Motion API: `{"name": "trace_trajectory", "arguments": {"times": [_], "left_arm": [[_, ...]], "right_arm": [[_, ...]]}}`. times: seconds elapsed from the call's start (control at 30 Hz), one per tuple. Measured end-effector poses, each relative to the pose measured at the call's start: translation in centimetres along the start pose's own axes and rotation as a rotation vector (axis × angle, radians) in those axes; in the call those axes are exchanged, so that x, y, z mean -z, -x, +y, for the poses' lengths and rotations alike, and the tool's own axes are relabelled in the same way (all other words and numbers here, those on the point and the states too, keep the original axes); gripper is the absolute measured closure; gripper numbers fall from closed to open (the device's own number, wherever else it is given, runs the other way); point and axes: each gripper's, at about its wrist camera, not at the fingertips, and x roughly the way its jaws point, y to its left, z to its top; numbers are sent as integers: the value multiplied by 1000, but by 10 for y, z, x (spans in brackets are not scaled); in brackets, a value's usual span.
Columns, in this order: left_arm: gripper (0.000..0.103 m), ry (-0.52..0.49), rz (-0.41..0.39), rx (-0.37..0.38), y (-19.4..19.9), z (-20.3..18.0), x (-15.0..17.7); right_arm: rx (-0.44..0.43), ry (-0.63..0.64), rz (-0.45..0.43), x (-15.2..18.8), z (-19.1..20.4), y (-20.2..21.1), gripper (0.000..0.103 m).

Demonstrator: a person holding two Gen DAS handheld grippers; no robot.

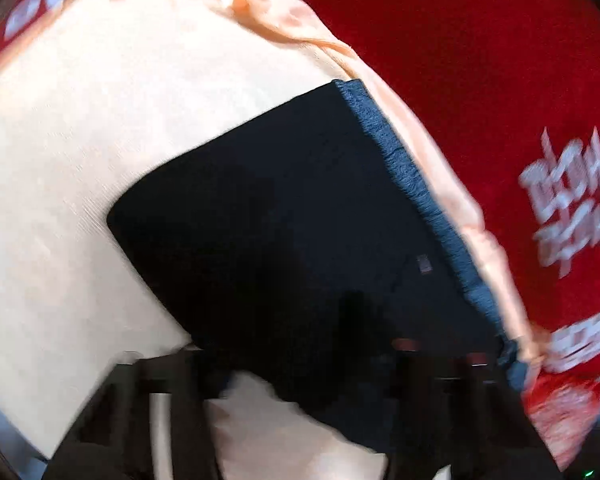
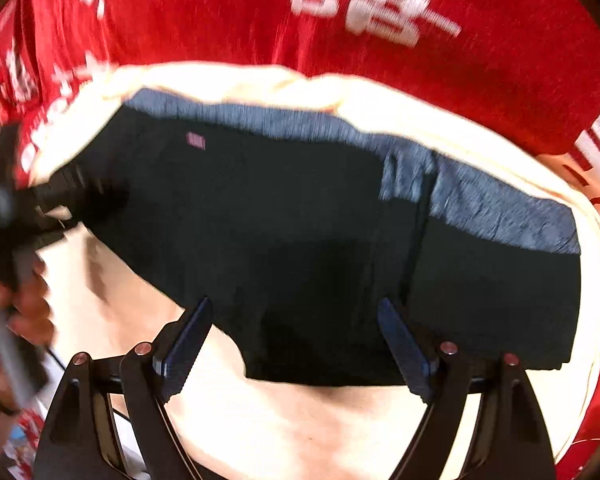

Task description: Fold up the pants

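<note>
The folded pants are laid on a sheet just ahead of the right gripper. A blanket is spread beyond them, and the left gripper is met at their left end.

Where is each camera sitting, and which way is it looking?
Left wrist: sits on the left hand-held gripper, looking down along its blurred fingers at the dark pants on a cream cloth.
Right wrist: sits on the right hand-held gripper, its fingers spread wide, facing the pants; the person's left hand and the left gripper show at the left edge.
Both share the pants with their blue waistband, the cream cloth, and the red blanket.
</note>
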Motion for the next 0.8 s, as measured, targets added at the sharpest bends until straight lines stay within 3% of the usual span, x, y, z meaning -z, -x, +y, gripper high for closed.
{"name": "trace_trajectory", "arguments": {"times": [0.1, 0.2, 0.33, 0.5, 0.63, 0.8], "left_arm": [[66, -199, -70, -106, 7, -28, 11], [67, -542, -211, -274, 15, -74, 47], [67, -736, -275, -354, 12, -96, 77], [67, -821, -303, -403, 5, -100, 92], [67, -865, -319, -431, 0, -105, 101], [67, -874, -329, -443, -3, -110, 106]], "right_arm": [[-72, -52, -14, -23, -9, 16, 16], [-168, -92, -11, -54, -9, 27, 16], [-297, -65, 42, -102, 22, 27, 15], [-425, 54, 187, -152, 86, 3, 15], [-395, 231, 322, -171, 156, -27, 15], [-326, 355, 440, -174, 207, -59, 15]]}}
